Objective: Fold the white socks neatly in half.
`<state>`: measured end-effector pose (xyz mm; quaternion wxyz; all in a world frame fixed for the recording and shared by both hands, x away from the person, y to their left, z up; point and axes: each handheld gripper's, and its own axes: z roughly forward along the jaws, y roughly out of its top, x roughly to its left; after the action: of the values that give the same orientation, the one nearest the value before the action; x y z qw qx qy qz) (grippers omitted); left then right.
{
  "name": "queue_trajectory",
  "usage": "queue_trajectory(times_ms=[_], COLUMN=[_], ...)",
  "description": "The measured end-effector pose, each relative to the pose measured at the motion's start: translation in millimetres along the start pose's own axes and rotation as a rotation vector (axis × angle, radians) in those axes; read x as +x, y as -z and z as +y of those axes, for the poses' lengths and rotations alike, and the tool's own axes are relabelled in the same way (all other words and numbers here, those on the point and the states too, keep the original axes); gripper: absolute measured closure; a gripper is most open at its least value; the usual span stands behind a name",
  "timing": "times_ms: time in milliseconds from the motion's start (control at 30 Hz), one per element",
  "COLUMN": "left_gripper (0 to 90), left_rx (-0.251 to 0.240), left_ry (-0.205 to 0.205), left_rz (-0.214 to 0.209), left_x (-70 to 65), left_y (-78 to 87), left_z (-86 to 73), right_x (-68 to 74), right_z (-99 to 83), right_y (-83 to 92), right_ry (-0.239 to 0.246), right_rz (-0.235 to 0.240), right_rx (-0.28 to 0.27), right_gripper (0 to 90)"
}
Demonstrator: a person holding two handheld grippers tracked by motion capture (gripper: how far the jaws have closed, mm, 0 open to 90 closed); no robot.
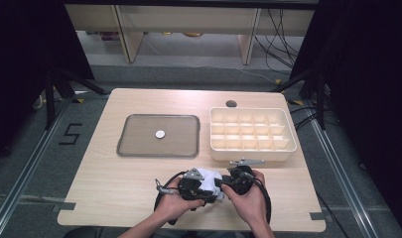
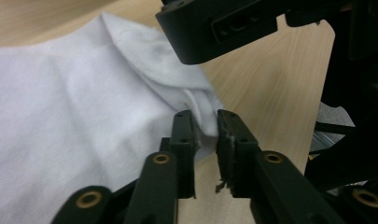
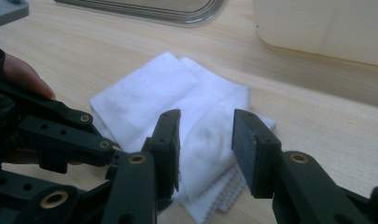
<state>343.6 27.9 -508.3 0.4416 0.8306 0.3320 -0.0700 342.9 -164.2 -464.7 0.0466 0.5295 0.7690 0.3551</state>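
A folded white cloth point(image 1: 209, 176) lies on the wooden table near its front edge, between my two hands. In the left gripper view my left gripper point(image 2: 205, 115) has a raised fold of the cloth point(image 2: 84, 107) pinched between its jaws. In the right gripper view my right gripper point(image 3: 205, 119) stands open just above the cloth point(image 3: 149, 95), its jaws either side of a rumpled ridge without pressing on it. From above, the left gripper point(image 1: 194, 186) and right gripper point(image 1: 232, 181) face each other across the cloth, almost touching.
A grey metal tray point(image 1: 139, 144) with a small white disc point(image 1: 160, 134) sits at the table's middle left. A cream box point(image 1: 252, 148) with several compartments stands to its right, just behind my right hand. A cable hole point(image 1: 231, 103) is near the far edge.
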Motion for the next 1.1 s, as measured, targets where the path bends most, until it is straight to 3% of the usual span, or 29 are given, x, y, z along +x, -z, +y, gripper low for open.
queue_trajectory(times_ms=[33,100,167,267,333,367,400,467,567,600,667,700,767,800,867,900,967,1033,1100], left_gripper=[79.5,83.7,85.5,86.3,86.4,86.5,86.5,86.5,86.5,86.5,86.5,86.6,86.5,86.5,86.5,86.5,86.5,86.5,86.4], left_rx=[0.0,-0.024,0.004,0.002,-0.012,-0.002,-0.013,-0.021,-0.043,-0.052,-0.068,-0.075,-0.081,-0.102,-0.132,-0.136,-0.143,-0.157,-0.151], left_ry=[0.016,0.034,0.048,0.051,0.052,0.053,0.054,0.051,0.052,0.055,0.058,0.059,0.062,0.063,0.057,0.052,0.049,0.042,0.039], left_rz=[-0.002,0.011,-0.007,-0.014,0.002,-0.012,0.009,-0.01,-0.005,-0.005,-0.006,0.01,-0.001,0.007,0.013,0.002,0.021,-0.001,-0.002], left_x=[0.7,0.0,0.2,0.1,-0.5,0.1,-1.2,-0.5,-1.4,-1.2,-0.5,-0.8,-0.3,-0.4,-1.8,-1.7,-3.3,-2.8,-2.6], left_y=[-0.3,-1.2,1.8,3.2,4.6,6.9,9.0,12.9,20.6,23.1,27.0,28.9,30.5,34.2,37.6,39.3,40.5,39.4,38.4], left_z=[-0.4,-0.9,1.5,2.8,2.3,3.0,3.6,5.2,8.3,9.5,11.9,12.8,13.8,16.2,19.6,21.8,24.0,28.4,29.2], right_x=[-1.2,-0.3,-1.4,-2.1,-2.5,-2.1,-2.6,-2.5,-2.2,-0.5,-2.7,-1.3,-2.6,-4.5,-5.0,-5.6,-6.4,-5.1,-5.8], right_z=[0.0,-0.7,-1.3,-2.4,-2.3,-2.3,-2.0,-1.8,-3.5,-4.6,-6.9,-8.1,-11.3,-12.6,-13.5,-13.6,-13.6,-14.5,-16.0], right_y=[-2.7,-5.7,-8.7,-11.4,-10.3,-8.9,-6.6,-2.8,-0.4,0.7,0.3,0.6,-0.4,-0.3,-0.3,-0.4,-1.1,-2.9,-4.3], right_ry=[0.024,0.015,0.016,0.011,0.005,-0.004,-0.005,-0.009,-0.015,-0.044,-0.033,-0.065,-0.063,-0.047,-0.051,-0.051,-0.05,-0.063,-0.043], right_rz=[0.007,-0.025,-0.027,-0.031,-0.042,-0.032,-0.03,-0.035,-0.035,-0.042,-0.056,-0.056,-0.073,-0.053,-0.061,-0.059,-0.065,-0.053,-0.06], right_rx=[-0.014,0.009,0.029,0.046,0.049,0.041,0.038,0.012,-0.019,-0.015,-0.03,-0.011,-0.012,-0.005,0.0,0.003,0.009,0.015,0.015], right_gripper=[63.8,67.9,77.2,86.4,87.5,87.7,87.8,87.9,87.8,88.1,88.2,88.3,88.5,88.6,88.7,88.7,88.7,88.7,88.5])
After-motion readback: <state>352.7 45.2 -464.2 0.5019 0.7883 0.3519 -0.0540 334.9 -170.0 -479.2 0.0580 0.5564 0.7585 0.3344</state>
